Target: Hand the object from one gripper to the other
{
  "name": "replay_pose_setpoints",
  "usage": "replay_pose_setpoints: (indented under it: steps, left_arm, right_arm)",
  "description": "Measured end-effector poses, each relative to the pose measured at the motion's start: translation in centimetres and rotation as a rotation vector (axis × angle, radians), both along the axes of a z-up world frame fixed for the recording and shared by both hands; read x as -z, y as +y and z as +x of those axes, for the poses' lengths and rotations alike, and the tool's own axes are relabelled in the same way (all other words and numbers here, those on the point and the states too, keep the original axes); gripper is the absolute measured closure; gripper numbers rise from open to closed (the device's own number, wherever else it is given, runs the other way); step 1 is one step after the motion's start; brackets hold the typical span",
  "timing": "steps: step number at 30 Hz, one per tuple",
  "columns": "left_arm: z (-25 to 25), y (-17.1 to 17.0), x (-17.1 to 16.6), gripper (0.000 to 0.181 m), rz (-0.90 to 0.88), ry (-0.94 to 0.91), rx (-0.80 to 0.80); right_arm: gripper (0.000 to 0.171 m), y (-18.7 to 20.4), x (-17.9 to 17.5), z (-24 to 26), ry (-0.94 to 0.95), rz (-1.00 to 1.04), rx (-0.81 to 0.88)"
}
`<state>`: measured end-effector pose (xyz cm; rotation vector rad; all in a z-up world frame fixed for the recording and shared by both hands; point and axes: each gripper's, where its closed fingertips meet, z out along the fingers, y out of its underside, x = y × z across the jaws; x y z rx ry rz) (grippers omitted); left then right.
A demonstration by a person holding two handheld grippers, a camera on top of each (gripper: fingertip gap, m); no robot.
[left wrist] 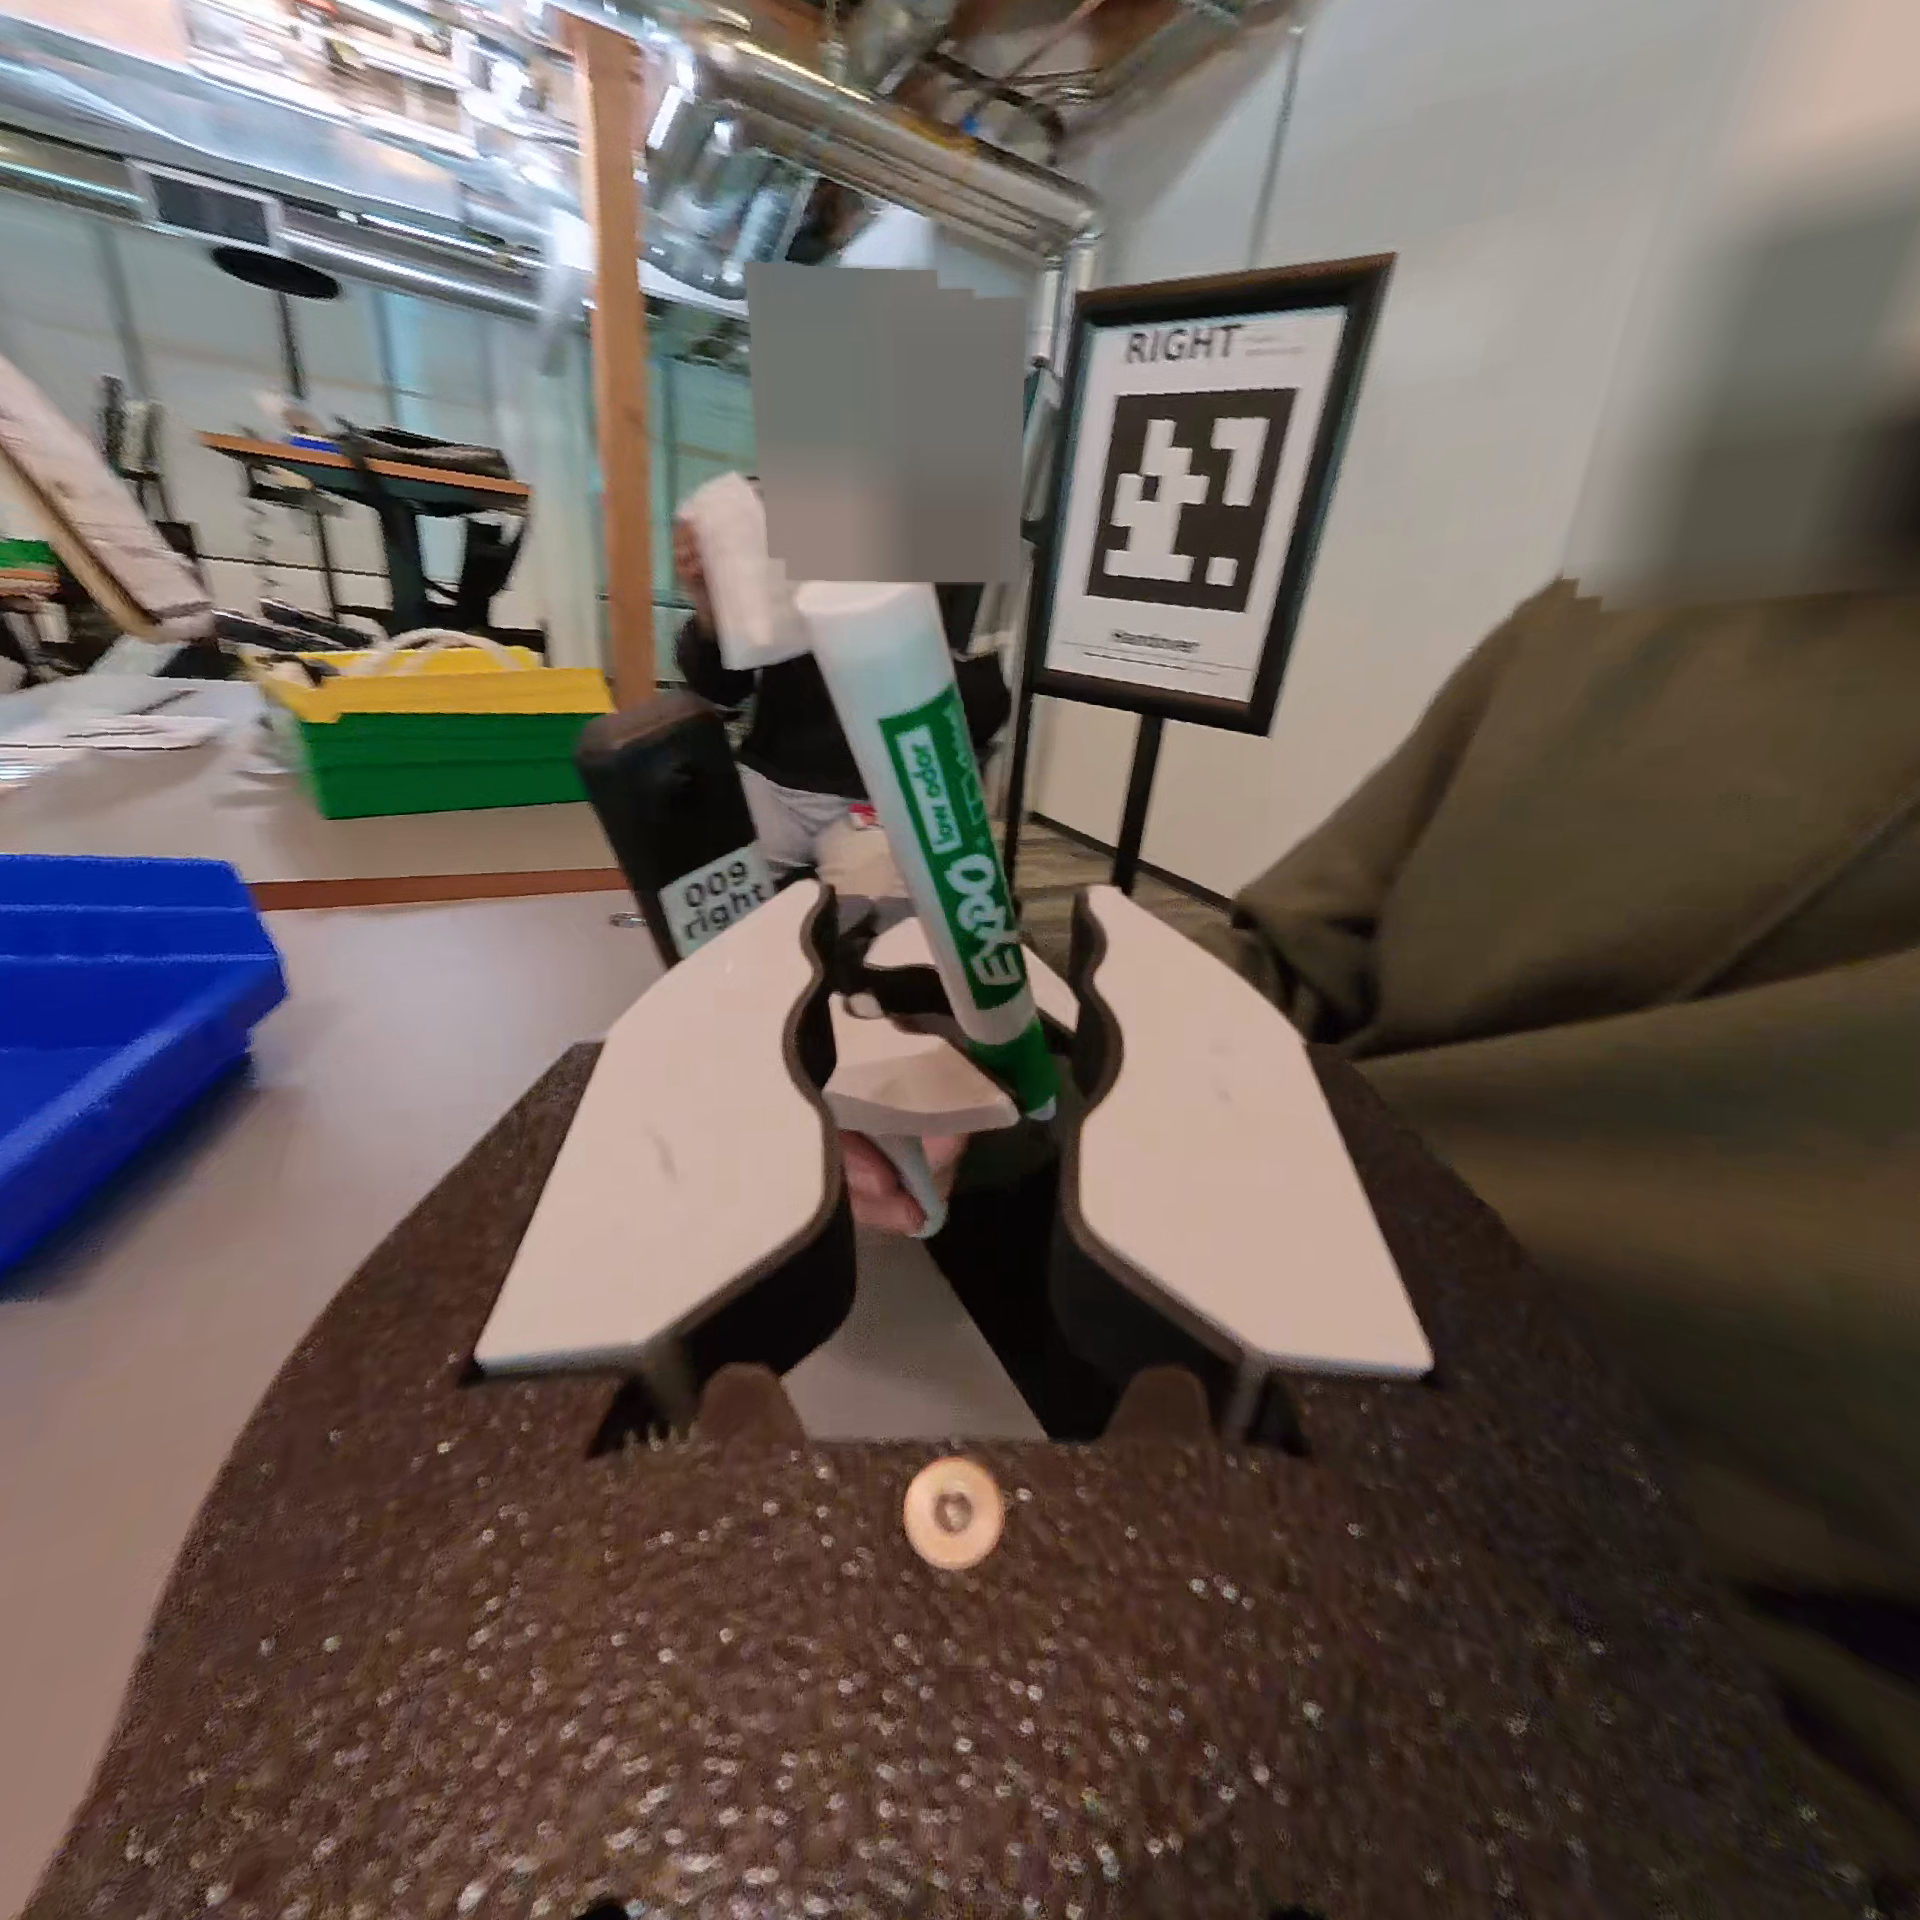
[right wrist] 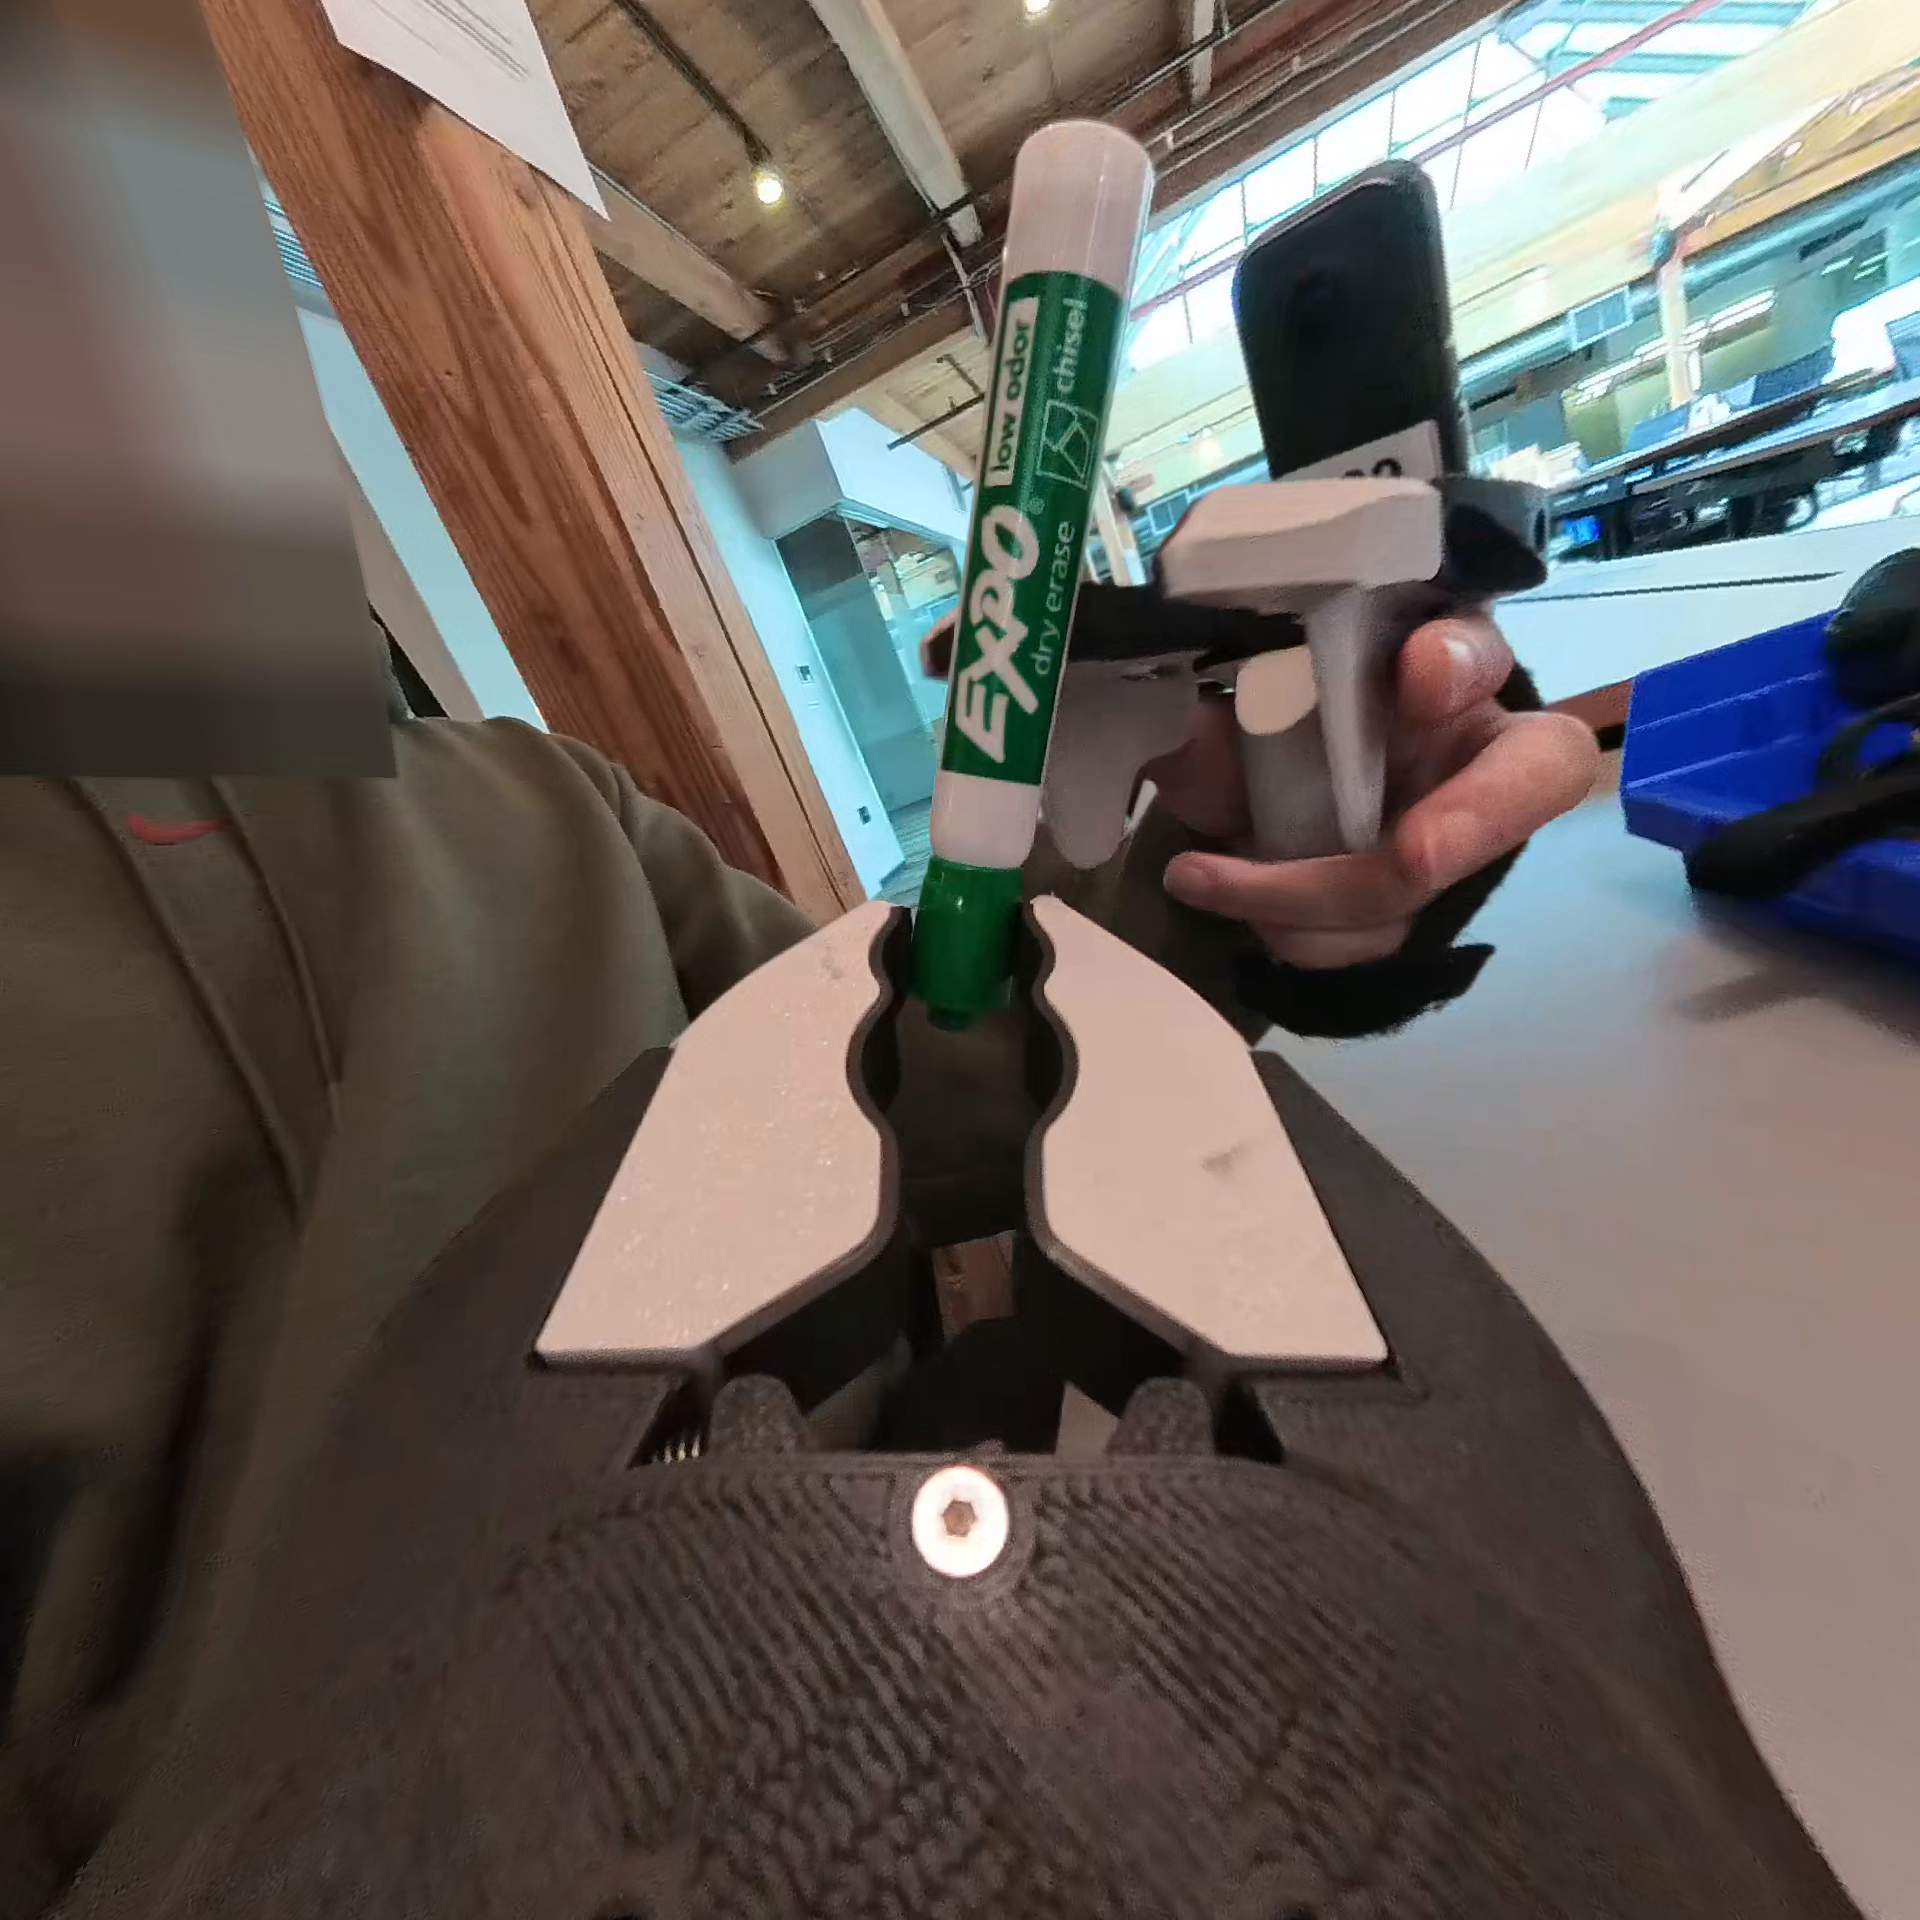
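Note:
A green and white dry-erase marker (right wrist: 1023,499) stands nearly upright. My right gripper (right wrist: 961,935) is shut on its green cap end, with the white barrel rising above the fingertips. My left gripper (left wrist: 951,914) is open. The marker (left wrist: 914,790) sits in the gap between its spread fingers, and I cannot tell if it touches either one. The right gripper (left wrist: 966,1029) shows beyond that gap, rolled on its side. In the right wrist view the left gripper (right wrist: 1164,665), held by a hand (right wrist: 1434,831), is just right of the marker.
A blue bin (left wrist: 104,1018) stands on the grey table (left wrist: 416,997) at the left, and also shows in the right wrist view (right wrist: 1766,748). Green and yellow trays (left wrist: 436,727) sit farther back. A framed sign on a stand (left wrist: 1195,488) is behind. A wooden post (right wrist: 468,416) and an olive sleeve (left wrist: 1558,935) are close by. The tips of one gripper are about 5 centimetres away from the tips of the other.

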<state>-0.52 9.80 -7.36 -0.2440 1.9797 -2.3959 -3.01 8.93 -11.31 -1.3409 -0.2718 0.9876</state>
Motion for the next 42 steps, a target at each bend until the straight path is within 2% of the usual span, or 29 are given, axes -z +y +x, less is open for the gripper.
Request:
replay_pose_setpoints:
  steps: [2, 5, 7, 9, 10, 12, 15, 17, 21, 23, 26, 31, 33, 37, 40, 42]
  left_arm:
    - [-0.3, -0.7, 0.7, 0.140, 0.024, -0.004, 0.032]
    - [-0.1, -1.7, 1.4, 0.158, 0.061, -0.053, 0.030]
    - [-0.2, -1.9, 1.1, 0.160, 0.037, -0.068, 0.046]
    - [0.7, -1.6, 1.0, 0.163, 0.043, -0.063, -0.009]
    - [1.6, -1.4, 1.2, 0.163, 0.069, -0.060, -0.075]
    - [3.8, -0.7, 2.7, 0.163, 0.210, -0.058, -0.248]
    - [6.7, 1.0, 5.3, 0.163, 0.548, -0.144, -0.525]
    - [7.7, 1.6, 6.0, 0.163, 0.720, -0.232, -0.648]
    - [8.7, 1.7, 5.8, 0.163, 0.956, -0.475, -0.792]
    - [9.2, 2.4, 5.8, 0.163, 1.109, -0.624, -0.865]
    - [9.7, 2.8, 5.3, 0.163, 1.247, -0.832, -0.936]
    - [10.0, 2.4, 4.3, 0.164, 1.302, -1.016, -1.026]
    - [10.0, 1.9, 4.0, 0.164, 1.298, -1.064, -1.049]
    - [10.3, 1.6, 4.3, 0.163, 1.308, -1.062, -1.067]
    - [10.2, 1.4, 4.1, 0.163, 1.215, -1.020, -1.070]
    - [9.8, 1.3, 2.9, 0.153, 1.036, -0.917, -1.090]
  right_arm:
    - [0.152, 0.1, 0.3, -0.1, 0.006, -0.021, -0.011]
    - [0.152, 0.1, 0.3, 0.0, 0.023, -0.014, -0.015]
    - [0.152, 0.0, 0.1, 0.2, 0.018, 0.002, 0.001]
    - [0.151, 0.8, 0.6, 2.1, -0.011, -0.030, 0.164]
    - [0.144, 1.3, 1.0, 3.7, -0.050, -0.051, 0.291]
    - [0.117, 1.5, 1.5, 7.1, -0.156, -0.096, 0.548]
    - [0.118, 0.5, -0.3, 9.1, -0.348, -0.050, 0.779]
    - [0.120, 0.2, -1.0, 9.8, -0.479, -0.069, 0.888]
    - [0.122, 0.2, -0.3, 10.7, -0.635, -0.200, 0.982]
    - [0.129, 0.3, 0.3, 10.1, -0.633, -0.246, 0.934]
    - [0.126, 0.2, 0.9, 9.5, -0.604, -0.340, 0.882]
    - [0.126, 0.5, 0.4, 10.2, -0.507, -0.380, 0.947]
    - [0.144, 0.8, 0.1, 10.0, -0.447, -0.358, 0.939]
    - [0.150, 0.7, 0.4, 10.9, -0.453, -0.372, 0.976]
    - [0.150, 0.4, 0.1, 10.9, -0.423, -0.326, 0.935]
    - [0.150, -0.1, -0.9, 11.1, -0.353, -0.241, 0.919]
